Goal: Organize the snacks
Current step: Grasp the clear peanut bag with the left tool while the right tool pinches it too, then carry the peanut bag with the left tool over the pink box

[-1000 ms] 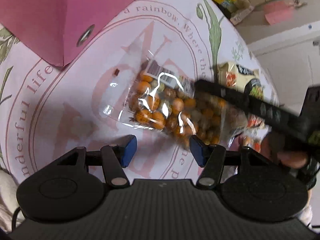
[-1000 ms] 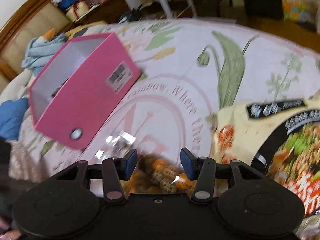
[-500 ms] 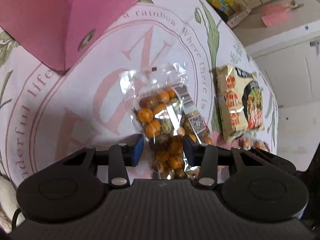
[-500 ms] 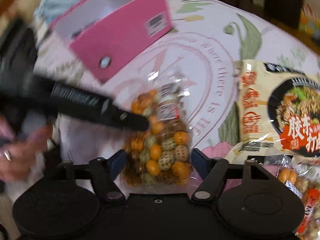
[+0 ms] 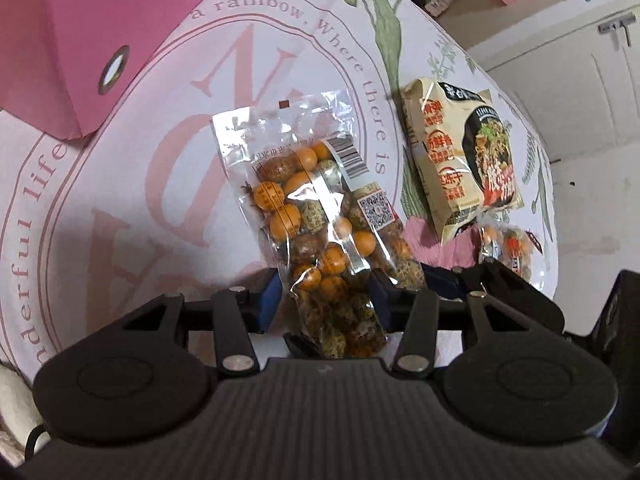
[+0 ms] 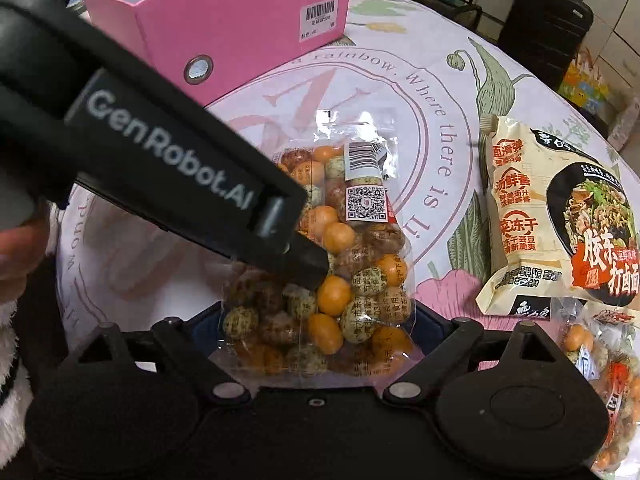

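A clear bag of orange and speckled coated nuts (image 5: 320,216) lies lengthwise on the printed tablecloth. My left gripper (image 5: 325,300) is shut on its near end, blue pads pressing both sides while the jaws ease slightly open. In the right wrist view one black finger (image 6: 280,232) of the left gripper crosses the bag (image 6: 360,240) from the left. My right gripper (image 6: 316,320) is opening wide; the bag's lower end sits between its fingers, and neither pad touches it.
A pink open-topped box (image 6: 224,20) stands at the far left of the table (image 5: 120,184). A cream noodle packet (image 6: 560,220) lies to the right, with another nut bag (image 6: 608,380) below it. A hand (image 6: 16,248) shows at the left edge.
The bag came from the right gripper's grip to between the left pads, which closed on it. The right gripper let go, spread wide and shifted toward the noodle packet.
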A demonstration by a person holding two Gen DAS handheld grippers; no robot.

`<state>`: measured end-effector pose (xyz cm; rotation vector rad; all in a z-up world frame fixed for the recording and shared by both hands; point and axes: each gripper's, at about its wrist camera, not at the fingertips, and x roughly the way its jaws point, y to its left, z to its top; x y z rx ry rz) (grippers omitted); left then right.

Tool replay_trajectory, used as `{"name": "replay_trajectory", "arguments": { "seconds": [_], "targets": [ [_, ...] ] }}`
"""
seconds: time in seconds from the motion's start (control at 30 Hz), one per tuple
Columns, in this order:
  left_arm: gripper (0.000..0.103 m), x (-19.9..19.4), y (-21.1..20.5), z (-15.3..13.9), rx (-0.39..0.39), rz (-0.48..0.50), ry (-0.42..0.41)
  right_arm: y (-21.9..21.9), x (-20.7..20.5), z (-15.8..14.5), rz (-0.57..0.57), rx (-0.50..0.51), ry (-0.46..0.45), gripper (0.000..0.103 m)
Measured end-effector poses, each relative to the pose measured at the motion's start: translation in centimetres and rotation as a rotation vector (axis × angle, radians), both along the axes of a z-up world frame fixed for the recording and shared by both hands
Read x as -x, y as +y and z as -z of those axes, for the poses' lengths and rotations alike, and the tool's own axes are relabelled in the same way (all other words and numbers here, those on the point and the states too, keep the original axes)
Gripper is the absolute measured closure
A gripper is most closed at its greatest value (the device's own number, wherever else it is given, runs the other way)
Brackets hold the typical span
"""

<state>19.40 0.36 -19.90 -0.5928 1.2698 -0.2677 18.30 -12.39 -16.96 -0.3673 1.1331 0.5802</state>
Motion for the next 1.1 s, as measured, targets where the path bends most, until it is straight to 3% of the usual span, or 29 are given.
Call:
{"name": "replay_trajectory", "arguments": {
  "seconds": [0.37,0.57,0.77,1.1],
  "targets": [
    [0.054,0.1,-0.8,-0.6,0.007,0.088,-0.012,-0.6,0.5,-1.1,0.155,-0.023,-0.009,0.012],
    [0.054,0.9,-1.8,-1.5,-0.032,0.168,-0.042,-0.9,0.7,-1.4,0.231,-0.044,-0.002,0.012],
    [0.054,2.0,-2.4,-3.2,-0.048,0.255,-0.072,-1.5,2.5,-2.0,0.268,-0.052,-0.043,0.013],
    [0.055,5.3,-2.2,-5.6,-0.086,0.307,-0.15,-0.3,5.3,-3.3,0.294,-0.062,-0.104,0.013]
  ]
}}
